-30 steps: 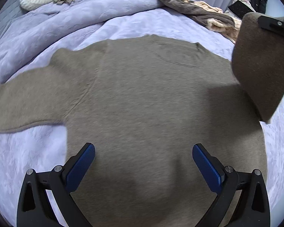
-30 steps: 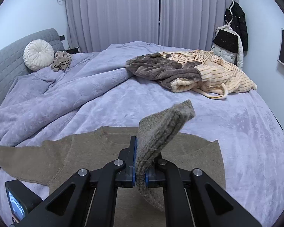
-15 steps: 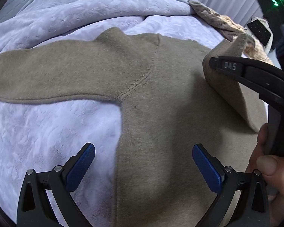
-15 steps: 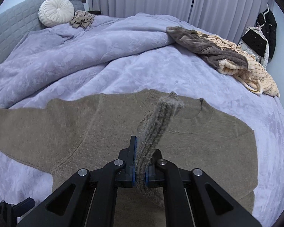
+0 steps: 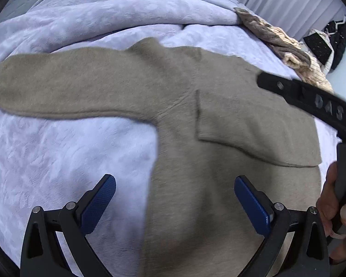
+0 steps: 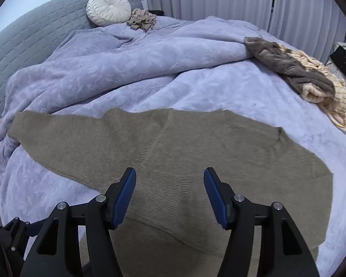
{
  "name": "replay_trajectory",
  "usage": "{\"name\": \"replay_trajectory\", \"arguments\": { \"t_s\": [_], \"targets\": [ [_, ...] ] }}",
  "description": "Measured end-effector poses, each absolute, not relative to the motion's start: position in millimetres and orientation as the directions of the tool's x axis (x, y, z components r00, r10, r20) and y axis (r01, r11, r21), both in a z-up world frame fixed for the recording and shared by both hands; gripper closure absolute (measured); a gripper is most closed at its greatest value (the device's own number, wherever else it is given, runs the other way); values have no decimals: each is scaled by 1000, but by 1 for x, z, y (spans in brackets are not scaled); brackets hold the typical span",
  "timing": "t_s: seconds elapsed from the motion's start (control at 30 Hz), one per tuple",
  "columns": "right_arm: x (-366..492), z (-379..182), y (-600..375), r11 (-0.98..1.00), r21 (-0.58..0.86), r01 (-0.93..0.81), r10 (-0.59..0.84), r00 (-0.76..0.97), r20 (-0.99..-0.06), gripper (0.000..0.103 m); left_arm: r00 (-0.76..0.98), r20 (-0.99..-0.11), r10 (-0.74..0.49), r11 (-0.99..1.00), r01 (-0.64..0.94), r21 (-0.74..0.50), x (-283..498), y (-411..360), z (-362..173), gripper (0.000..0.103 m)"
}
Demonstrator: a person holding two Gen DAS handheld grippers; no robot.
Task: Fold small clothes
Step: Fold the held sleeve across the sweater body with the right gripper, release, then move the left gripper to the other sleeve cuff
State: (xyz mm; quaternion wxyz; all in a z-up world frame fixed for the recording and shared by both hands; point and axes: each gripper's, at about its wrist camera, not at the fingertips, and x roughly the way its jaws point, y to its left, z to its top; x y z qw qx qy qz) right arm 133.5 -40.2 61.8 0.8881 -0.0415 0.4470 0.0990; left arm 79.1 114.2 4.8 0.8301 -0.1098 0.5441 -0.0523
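Observation:
A taupe knit sweater (image 5: 177, 138) lies flat on the lavender bed cover, also seen in the right wrist view (image 6: 196, 147). Its right sleeve (image 5: 253, 127) is folded across the chest; in the right wrist view the sleeve's cuff (image 6: 168, 184) lies between my fingers. Its left sleeve (image 5: 64, 90) stretches out to the left. My left gripper (image 5: 175, 200) is open and empty above the sweater's left side edge. My right gripper (image 6: 169, 191) is open and empty just above the folded sleeve; its body (image 5: 316, 106) shows at the right of the left wrist view.
A pile of brown and cream striped clothes (image 6: 311, 80) lies at the back right of the bed. A round white cushion (image 6: 108, 8) and a small crumpled beige garment (image 6: 143, 19) sit by the grey headboard (image 6: 34, 39). Dark jackets (image 5: 334, 39) hang at the far right.
My right gripper opened and let go of the right sleeve, which now lies folded across the sweater's chest. My left gripper stayed open over the left side of the sweater.

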Motion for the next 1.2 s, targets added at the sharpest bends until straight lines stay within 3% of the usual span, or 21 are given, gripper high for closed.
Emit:
{"name": "replay_trajectory", "arguments": {
  "t_s": [0.23,0.3,0.43,0.47,0.57,0.8,0.9,1.03,1.2],
  "targets": [
    [140,21,-180,995,-97,33,-101,486,-868,33,384,-886,-261,965,139,-224,128,21,11,0],
    [142,6,-207,993,-94,72,-116,450,-885,33,355,-896,-266,960,183,-213,147,-8,-3,0],
    [144,-23,-247,993,-41,107,-83,420,-904,29,299,-942,-149,980,174,-99,173,-34,-44,0],
    [145,-24,-253,991,-47,126,-97,427,-899,23,305,-943,-135,981,177,-83,174,-36,-48,0],
    [140,-16,-262,983,3,186,-80,436,-896,23,322,-940,-117,983,175,-63,168,-38,-36,0],
    [107,-13,-213,998,10,69,-23,456,-890,23,319,-941,-116,987,145,-72,143,-23,-29,0],
    [90,-18,-202,997,-47,60,-68,435,-898,23,290,-951,-108,989,126,-73,126,-12,-31,0],
    [42,-4,-193,999,43,28,26,455,-890,21,290,-949,-125,984,158,-82,79,-1,-26,0],
    [-24,-25,-180,999,-11,-42,6,390,-921,22,293,-952,-84,977,214,-21,21,7,-32,0]
  ]
}}
